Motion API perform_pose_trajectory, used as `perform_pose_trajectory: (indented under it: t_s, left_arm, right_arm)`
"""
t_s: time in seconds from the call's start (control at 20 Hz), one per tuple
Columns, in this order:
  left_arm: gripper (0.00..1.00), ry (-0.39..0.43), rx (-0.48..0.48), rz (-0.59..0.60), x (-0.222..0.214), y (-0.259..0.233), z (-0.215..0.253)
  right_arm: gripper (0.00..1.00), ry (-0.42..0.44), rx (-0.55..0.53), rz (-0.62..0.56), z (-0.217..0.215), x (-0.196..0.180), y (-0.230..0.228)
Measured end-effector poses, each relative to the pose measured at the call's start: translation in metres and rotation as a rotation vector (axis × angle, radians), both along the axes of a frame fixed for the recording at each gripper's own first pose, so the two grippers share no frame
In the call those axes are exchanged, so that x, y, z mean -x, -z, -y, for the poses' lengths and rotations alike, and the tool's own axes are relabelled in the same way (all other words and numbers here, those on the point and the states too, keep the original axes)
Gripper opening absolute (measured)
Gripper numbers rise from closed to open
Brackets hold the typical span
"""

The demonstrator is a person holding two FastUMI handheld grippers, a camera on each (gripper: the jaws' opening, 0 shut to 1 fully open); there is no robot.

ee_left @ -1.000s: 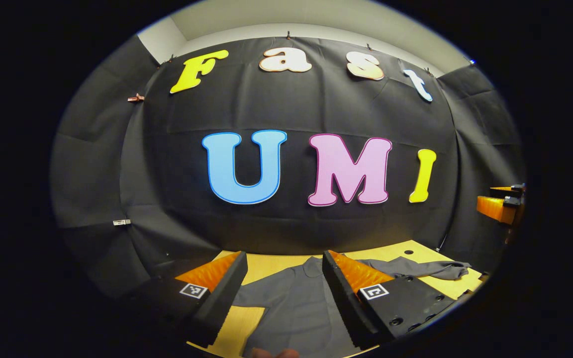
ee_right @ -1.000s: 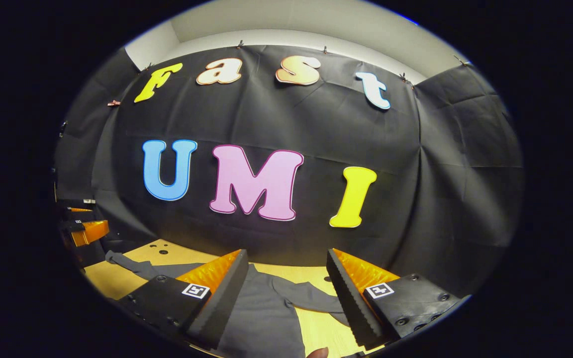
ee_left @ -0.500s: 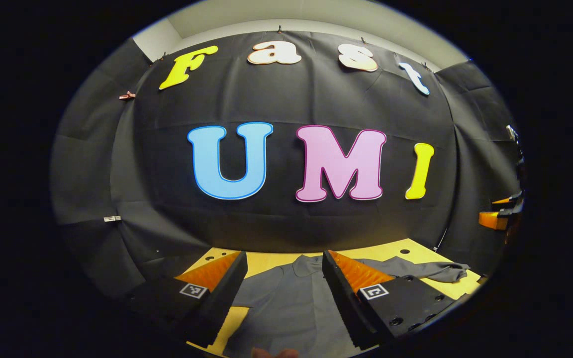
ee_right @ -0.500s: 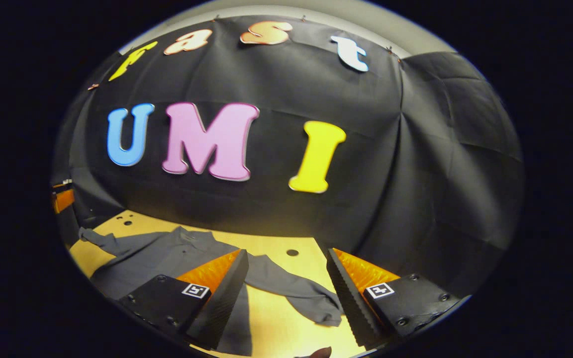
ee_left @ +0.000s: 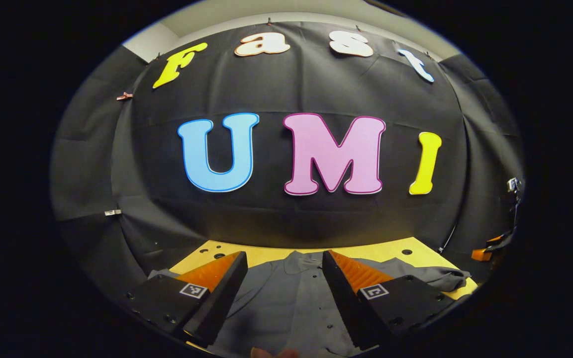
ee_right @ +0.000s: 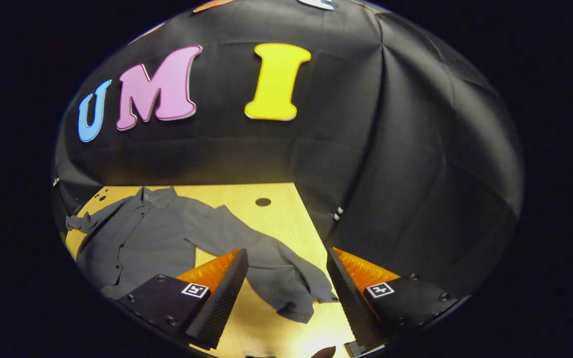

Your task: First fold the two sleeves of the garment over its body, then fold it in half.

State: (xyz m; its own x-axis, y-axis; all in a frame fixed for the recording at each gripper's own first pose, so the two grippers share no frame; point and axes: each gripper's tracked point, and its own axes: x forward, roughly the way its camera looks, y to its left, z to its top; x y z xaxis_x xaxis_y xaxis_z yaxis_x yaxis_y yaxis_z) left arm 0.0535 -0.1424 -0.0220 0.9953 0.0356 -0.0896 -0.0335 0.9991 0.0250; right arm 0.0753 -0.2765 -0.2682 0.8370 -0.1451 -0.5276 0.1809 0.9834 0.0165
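Right gripper [ee_right: 286, 288] is swinging down and toward the right side of the table [ee_right: 276, 191], jaws spread wide with nothing between them, so the garment [ee_right: 137, 238] now lies in fuller view than half a second ago: flat on the wood, collar toward the wall, right sleeve [ee_right: 276, 271] stretched out with its cuff just ahead of the fingers. Left gripper [ee_left: 281, 288] is hovering over the shirt body, also gaping and holding nothing, barely shifting. No sleeve is folded yet; the right one is probably getting grabbed first.
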Motion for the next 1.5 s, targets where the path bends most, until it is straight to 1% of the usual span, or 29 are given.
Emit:
perform_pose_trajectory:
  t_s: [0.15, 0.35, 0.55, 0.65, 0.75, 0.8, 0.85, 0.9, 0.95, 1.05, 1.1, 1.3, 1.5]
  left_arm:
    - [0.94, -0.014, -0.016, -0.016, 0.0, 0.003, 0.012]
    - [0.93, -0.029, -0.014, -0.059, 0.002, 0.013, 0.021]
    - [0.96, -0.044, -0.033, -0.078, 0.004, 0.019, 0.019]
    - [0.96, -0.053, -0.034, -0.087, 0.003, 0.02, 0.017]
    - [0.96, -0.056, -0.032, -0.094, 0.003, 0.021, 0.017]
    - [0.96, -0.058, -0.034, -0.094, 0.004, 0.022, 0.017]
    - [0.96, -0.057, -0.036, -0.094, 0.004, 0.02, 0.017]
    - [0.96, -0.058, -0.04, -0.095, 0.005, 0.021, 0.016]
    - [0.96, -0.06, -0.044, -0.096, 0.006, 0.021, 0.015]
    - [0.96, -0.064, -0.044, -0.093, 0.009, 0.02, 0.011]
    - [0.96, -0.068, -0.041, -0.089, 0.011, 0.02, 0.008]
    - [0.96, -0.065, -0.029, -0.084, 0.015, 0.021, -0.002]
    - [0.96, -0.031, -0.028, -0.071, 0.015, 0.021, -0.013]
  right_arm:
    - [0.98, -0.017, -0.022, -0.093, 0.016, -0.008, 0.054]
    - [0.99, -0.044, -0.032, -0.196, 0.029, -0.015, 0.111]
    - [0.99, -0.085, -0.045, -0.272, 0.027, -0.016, 0.15]
    - [0.99, -0.099, -0.039, -0.306, 0.026, -0.017, 0.164]
    - [0.98, -0.116, -0.042, -0.347, 0.023, -0.013, 0.173]
    - [0.99, -0.114, -0.057, -0.341, 0.022, -0.016, 0.169]
    - [0.93, -0.12, -0.08, -0.354, 0.019, -0.013, 0.173]
    - [0.85, -0.125, -0.076, -0.338, 0.021, -0.018, 0.173]
    - [0.61, -0.123, -0.033, -0.337, 0.029, -0.02, 0.172]
    - [0.12, -0.103, -0.024, -0.338, 0.032, -0.023, 0.172]
    - [0.07, -0.093, -0.032, -0.339, 0.031, -0.021, 0.17]
    - [0.07, -0.052, -0.06, -0.256, 0.031, -0.024, 0.14]
    - [0.07, -0.028, -0.023, -0.191, 0.033, -0.015, 0.102]
